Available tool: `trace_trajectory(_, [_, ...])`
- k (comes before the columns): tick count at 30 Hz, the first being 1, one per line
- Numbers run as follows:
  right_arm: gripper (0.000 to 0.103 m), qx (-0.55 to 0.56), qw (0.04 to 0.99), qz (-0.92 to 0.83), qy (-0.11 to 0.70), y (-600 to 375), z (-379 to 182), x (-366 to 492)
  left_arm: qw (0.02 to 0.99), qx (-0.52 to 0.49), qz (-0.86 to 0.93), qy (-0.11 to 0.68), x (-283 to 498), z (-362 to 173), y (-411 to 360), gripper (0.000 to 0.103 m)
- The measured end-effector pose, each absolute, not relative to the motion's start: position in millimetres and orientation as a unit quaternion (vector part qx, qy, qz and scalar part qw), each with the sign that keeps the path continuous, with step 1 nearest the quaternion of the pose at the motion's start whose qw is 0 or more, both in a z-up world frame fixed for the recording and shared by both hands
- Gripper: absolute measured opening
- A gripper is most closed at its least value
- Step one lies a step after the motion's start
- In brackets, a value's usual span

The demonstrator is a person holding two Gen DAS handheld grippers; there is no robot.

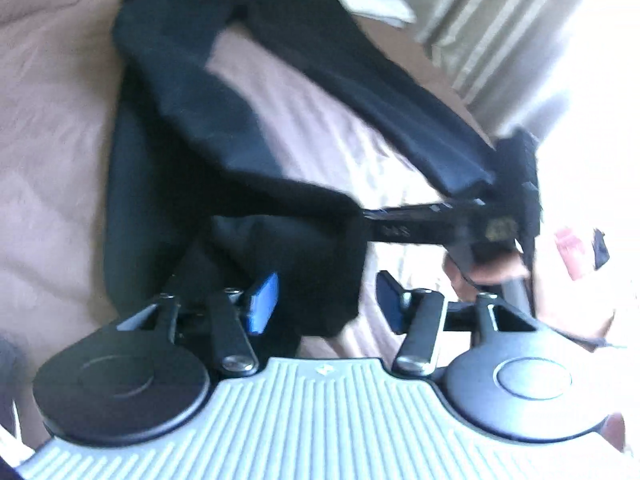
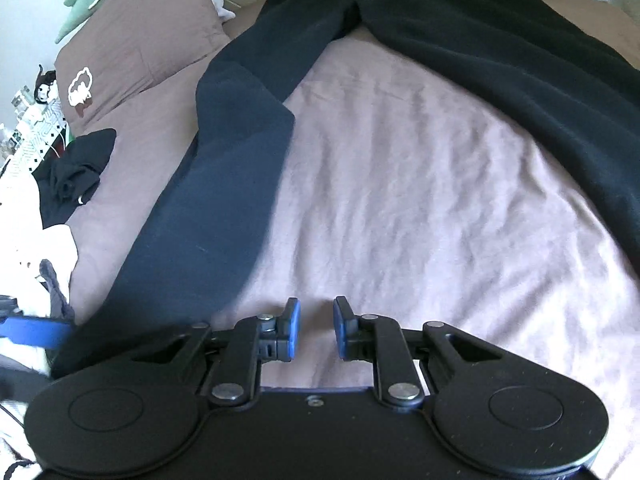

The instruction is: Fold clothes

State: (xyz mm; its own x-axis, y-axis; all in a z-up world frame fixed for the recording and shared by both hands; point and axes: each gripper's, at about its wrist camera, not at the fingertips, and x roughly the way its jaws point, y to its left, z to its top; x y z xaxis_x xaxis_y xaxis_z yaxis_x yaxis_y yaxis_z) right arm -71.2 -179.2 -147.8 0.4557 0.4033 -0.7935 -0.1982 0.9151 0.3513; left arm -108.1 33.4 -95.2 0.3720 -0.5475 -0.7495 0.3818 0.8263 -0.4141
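Dark trousers (image 2: 224, 184) lay spread on the bed (image 2: 400, 184) for folding — left hand-held gripper (image 1: 326, 300) parted around a cuff, unpinched; right hand-held gripper (image 2: 316, 330) slightly open, empty

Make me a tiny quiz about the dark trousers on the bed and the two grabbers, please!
1. True or false: the right gripper is holding the dark trousers.
2. What do the trousers lie on? A: a pink bed sheet. B: a wooden floor. C: a green rug.
3. Fill in: the left gripper has its jaws apart, with dark ____ between them.
Key: 1 false, its jaws are empty; 2 A; 3 cloth.
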Motion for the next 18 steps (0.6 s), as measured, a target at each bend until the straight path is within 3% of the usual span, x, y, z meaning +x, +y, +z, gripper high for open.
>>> trace_trajectory(3, [0.031,0.113,0.85,0.175,0.484,-184.4,-143.3,-73.7,0.836,-0.086,-0.281,0.464,-113.7,-83.0,47.3,0.06])
trace_trajectory(5, [0.038,0.13,0.848,0.175,0.483,-189.2,-141.7,-72.7,0.848,-0.11,-0.254,0.451,-110.4,-79.0,71.6,0.07])
trace_trajectory(9, [0.038,0.222,0.816,0.184,0.501,-204.2,-151.0,-66.6,0.865,-0.136,-0.125,0.467,-92.8,-98.6,120.1,0.073])
trace_trajectory(11, [0.051,0.248,0.802,0.184,0.512,-208.1,-155.1,-60.3,0.866,-0.136,-0.035,0.48,-84.0,-118.4,140.1,0.073])
trace_trajectory(15, [0.053,0.231,0.818,0.161,0.501,-212.4,-149.2,-57.5,0.837,-0.253,-0.012,0.485,-70.2,-152.0,174.2,0.073])
trace_trajectory(18, [0.055,0.283,0.801,0.191,0.493,-218.9,-144.4,-58.8,0.832,-0.258,-0.037,0.489,-58.4,-160.7,162.8,0.075])
